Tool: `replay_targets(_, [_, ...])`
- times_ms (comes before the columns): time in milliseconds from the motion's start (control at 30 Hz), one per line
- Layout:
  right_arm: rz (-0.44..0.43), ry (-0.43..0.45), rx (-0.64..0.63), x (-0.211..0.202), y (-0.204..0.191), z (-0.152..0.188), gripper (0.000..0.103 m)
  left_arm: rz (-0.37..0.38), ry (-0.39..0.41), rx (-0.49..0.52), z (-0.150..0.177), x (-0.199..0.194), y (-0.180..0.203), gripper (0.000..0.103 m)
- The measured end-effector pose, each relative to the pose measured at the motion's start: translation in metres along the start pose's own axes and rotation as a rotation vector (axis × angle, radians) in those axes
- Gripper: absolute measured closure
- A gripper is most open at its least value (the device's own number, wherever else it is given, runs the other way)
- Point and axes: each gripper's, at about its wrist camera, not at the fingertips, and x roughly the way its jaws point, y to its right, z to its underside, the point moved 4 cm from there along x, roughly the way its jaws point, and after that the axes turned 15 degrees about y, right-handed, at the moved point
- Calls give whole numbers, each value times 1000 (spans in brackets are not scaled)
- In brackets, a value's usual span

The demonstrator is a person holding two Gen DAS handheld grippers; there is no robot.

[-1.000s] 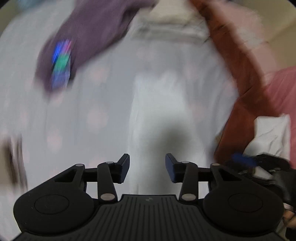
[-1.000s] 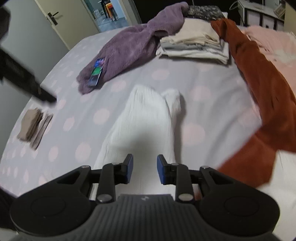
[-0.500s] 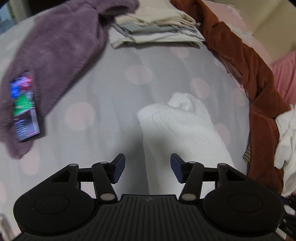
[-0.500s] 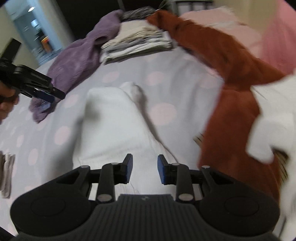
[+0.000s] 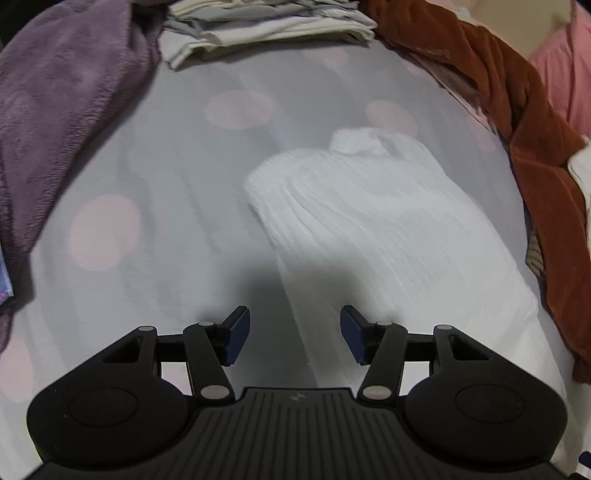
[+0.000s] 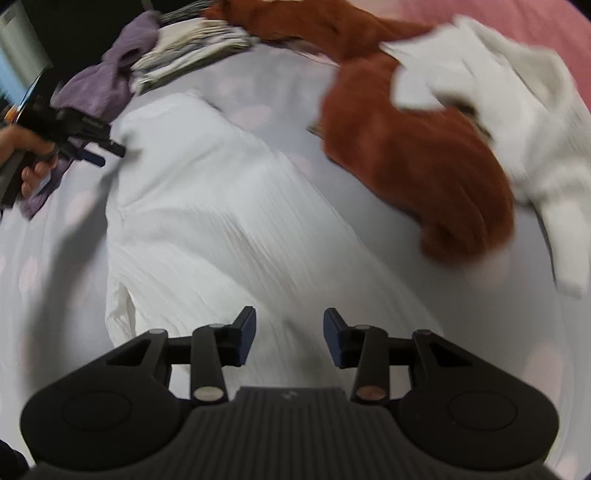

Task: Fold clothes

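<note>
White ribbed garment (image 5: 373, 229) lay flat in the middle of a grey bedsheet (image 5: 207, 173) printed with pale pink dots, its narrow end bunched into a small knot of cloth. The left gripper (image 5: 294, 338) hovered over its near left edge with jaws apart and nothing between them. The right gripper (image 6: 289, 339) hung over the garment's wide end, jaws likewise apart and empty. Bare sheet stretched to the left of the garment. On its right a rust-brown plush garment (image 5: 532, 155) crowded close, with a white fleecy piece (image 6: 524, 110) lying on it. Beyond sat a folded stack of cream and grey cloth (image 5: 269, 26), and a fuzzy purple garment (image 5: 62, 96) spread at the far left.
</note>
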Motion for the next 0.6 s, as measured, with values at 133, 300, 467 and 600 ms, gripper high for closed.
replay_targets(133, [55, -14, 42, -26, 12, 31, 56, 53, -2, 14, 14, 8, 9, 51])
replay_targets(300, [118, 15, 43, -52, 19, 42, 56, 61, 42, -18, 10, 17, 8, 51])
replay_targets(467, [129, 59, 75, -73, 19, 44, 56, 60, 54, -142, 2, 27, -9, 45])
replay_targets(600, [99, 93, 23, -82, 11, 44, 56, 108, 124, -211, 7, 30, -19, 41])
